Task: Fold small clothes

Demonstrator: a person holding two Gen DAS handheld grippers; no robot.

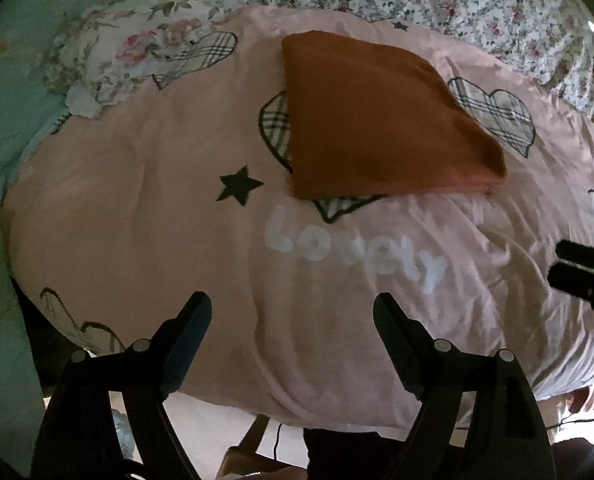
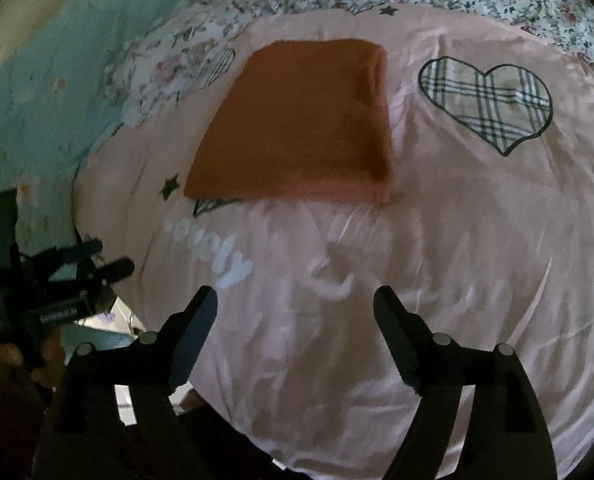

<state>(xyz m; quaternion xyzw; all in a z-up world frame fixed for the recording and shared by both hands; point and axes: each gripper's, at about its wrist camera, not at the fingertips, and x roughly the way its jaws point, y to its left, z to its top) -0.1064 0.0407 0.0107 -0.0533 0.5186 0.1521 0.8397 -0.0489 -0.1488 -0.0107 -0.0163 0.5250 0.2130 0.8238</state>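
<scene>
Both hand-held grippers are empty and hang above the pink quilt (image 2: pixel 437 240) on the bed. From its own camera, the left hand-held gripper (image 1: pixel 293 312) has its fingers spread wide, with nothing between them and no cloth touching them. The right hand-held gripper (image 2: pixel 295 304) is spread just as wide and also holds nothing.

The orange cloth (image 2: pixel 297 128) lies flat on the quilt, well apart from both grippers, at about 12 o'clock in the right view and about 1 o'clock in the left view. It has a neat four-sided shape with straight edges, and at its near edge several layers seem to lie one on another. So I judge that this piece is already folded and released. A plaid heart (image 2: pixel 485 100) is printed on the quilt at 3 o'clock from the cloth.

I see no other small garment waiting on the bed. If more clothes remain, they are outside these views, so I cannot tell how much of the task is left.
</scene>
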